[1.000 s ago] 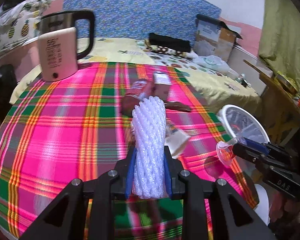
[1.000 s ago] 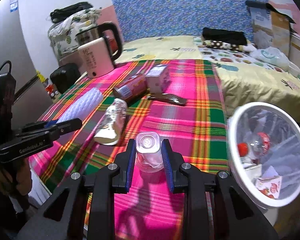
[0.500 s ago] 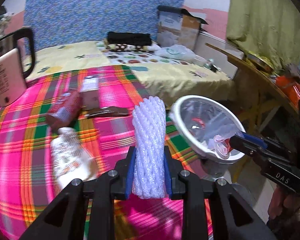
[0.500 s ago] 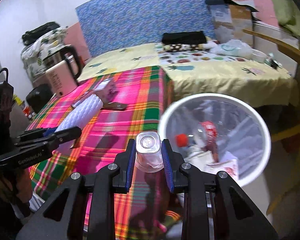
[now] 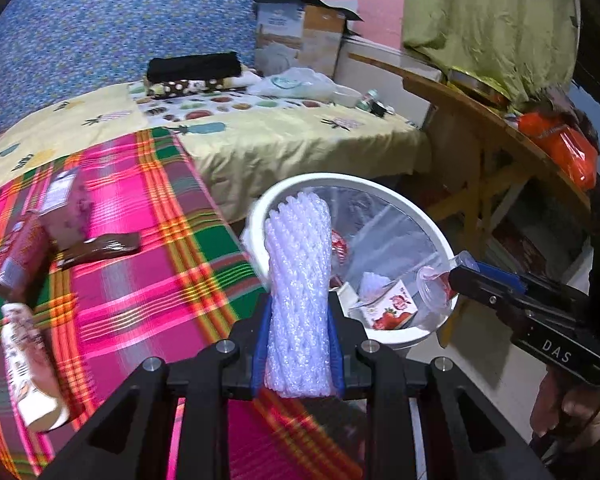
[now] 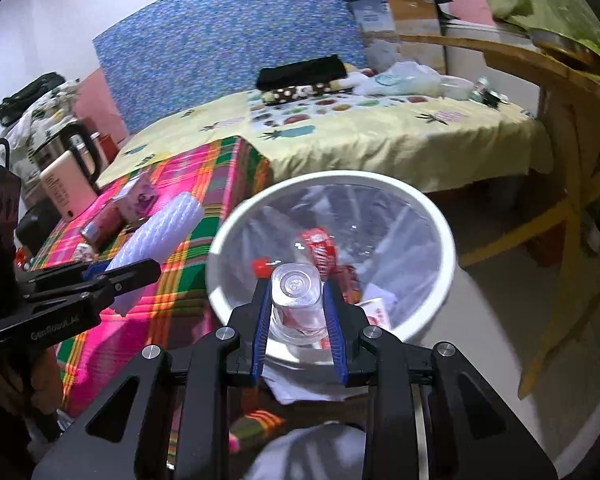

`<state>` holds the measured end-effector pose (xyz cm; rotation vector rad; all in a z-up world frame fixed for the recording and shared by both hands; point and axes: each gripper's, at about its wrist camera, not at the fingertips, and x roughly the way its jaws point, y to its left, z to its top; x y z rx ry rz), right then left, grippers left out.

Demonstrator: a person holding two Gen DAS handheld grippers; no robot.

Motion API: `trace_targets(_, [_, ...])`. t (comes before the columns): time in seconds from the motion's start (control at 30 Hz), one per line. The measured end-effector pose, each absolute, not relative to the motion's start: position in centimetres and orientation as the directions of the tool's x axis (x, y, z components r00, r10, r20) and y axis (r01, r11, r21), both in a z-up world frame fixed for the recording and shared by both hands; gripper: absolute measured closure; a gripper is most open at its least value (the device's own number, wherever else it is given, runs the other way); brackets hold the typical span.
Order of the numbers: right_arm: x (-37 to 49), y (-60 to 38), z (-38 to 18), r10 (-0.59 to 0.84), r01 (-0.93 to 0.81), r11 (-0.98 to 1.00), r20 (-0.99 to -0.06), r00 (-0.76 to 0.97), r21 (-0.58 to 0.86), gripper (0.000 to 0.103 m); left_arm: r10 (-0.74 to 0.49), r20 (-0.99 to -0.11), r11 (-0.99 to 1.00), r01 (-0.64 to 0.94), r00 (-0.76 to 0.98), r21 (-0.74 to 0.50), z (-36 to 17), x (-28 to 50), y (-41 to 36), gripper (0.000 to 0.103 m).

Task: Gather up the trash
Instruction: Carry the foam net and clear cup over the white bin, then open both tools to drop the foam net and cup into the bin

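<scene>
My left gripper (image 5: pixel 298 354) clamps a foam net sleeve (image 5: pixel 299 280), my right gripper (image 6: pixel 298 330) a clear cup (image 6: pixel 296 304); the sleeve hides part of the bin's (image 5: pixel 388 184) rim at frame centre.

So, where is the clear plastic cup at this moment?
The clear plastic cup is clamped in the right gripper, low in the centre of the right wrist view, over the near rim of the white trash bin.
</scene>
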<state>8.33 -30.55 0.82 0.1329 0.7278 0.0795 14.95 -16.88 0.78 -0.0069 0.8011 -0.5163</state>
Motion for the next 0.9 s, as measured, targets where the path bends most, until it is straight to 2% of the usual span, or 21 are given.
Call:
trace_targets(0.43, [9.3, -33.2, -0.4, 0.064, 0.049, 0.988, -0.684, 0.726, 0.144, 0.075, -0.482, -0.697, 0.845, 0.493, 0.530, -0.210, -0.3, 17.2, -21.0, 0.075])
trace_targets(0.53, [9.6, -33.6, -0.5, 0.049, 0.060, 0.989, -0.688, 0.724, 0.134, 0.075, -0.487, -0.698, 0.843, 0.493, 0.525, -0.216, -0.5, 17.6, -21.1, 0.065])
trace_targets(0.57, [9.6, -33.6, -0.5, 0.048, 0.059, 0.989, -0.685, 0.727, 0.132, 0.075, -0.493, -0.693, 0.841, 0.492, 0.526, -0.226, -0.5, 17.6, -21.1, 0.055])
trace_targets(0.6, [9.6, -33.6, -0.4, 0.048, 0.058, 0.990, -0.681, 0.731, 0.131, 0.075, -0.499, -0.688, 0.840, 0.490, 0.527, -0.233, -0.5, 17.7, -21.0, 0.051])
trace_targets(0.83, [9.6, -33.6, -0.4, 0.057, 0.044, 0.990, -0.666, 0.744, 0.134, 0.074, -0.501, -0.679, 0.844, 0.475, 0.537, -0.249, -0.2, 17.6, -20.0, 0.051])
trace_targets(0.9, [9.7, -33.5, -0.4, 0.060, 0.039, 0.990, -0.664, 0.746, 0.134, 0.070, -0.500, -0.680, 0.847, 0.466, 0.537, -0.255, -0.1, 17.6, -19.6, 0.051])
